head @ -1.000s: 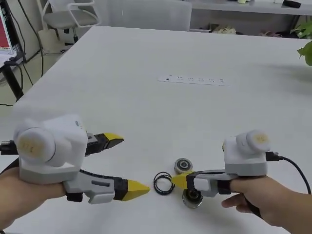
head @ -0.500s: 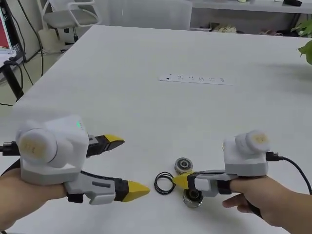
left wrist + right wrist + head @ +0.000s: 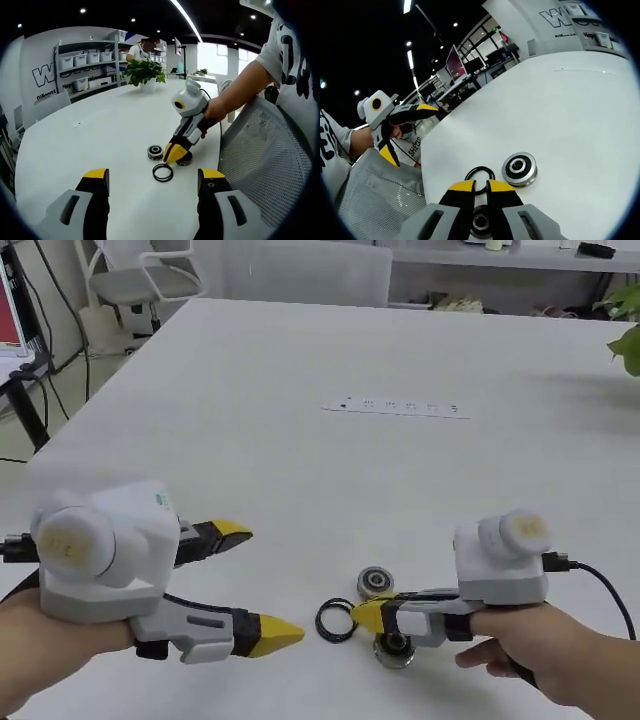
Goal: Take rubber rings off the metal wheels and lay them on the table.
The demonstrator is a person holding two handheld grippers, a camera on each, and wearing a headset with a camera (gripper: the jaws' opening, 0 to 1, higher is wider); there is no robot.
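The right gripper [image 3: 480, 186] has its jaws drawn nearly together, with a thin gap between the yellow tips. The tips sit just beside the black rubber rings [image 3: 335, 619], which lie flat on the table [image 3: 300, 440]. One metal wheel [image 3: 376, 580] lies just past the rings. A second wheel [image 3: 394, 646] lies beside the rings, under the right gripper. The left gripper [image 3: 258, 582] hangs wide open on the rings' far side, apart from them.
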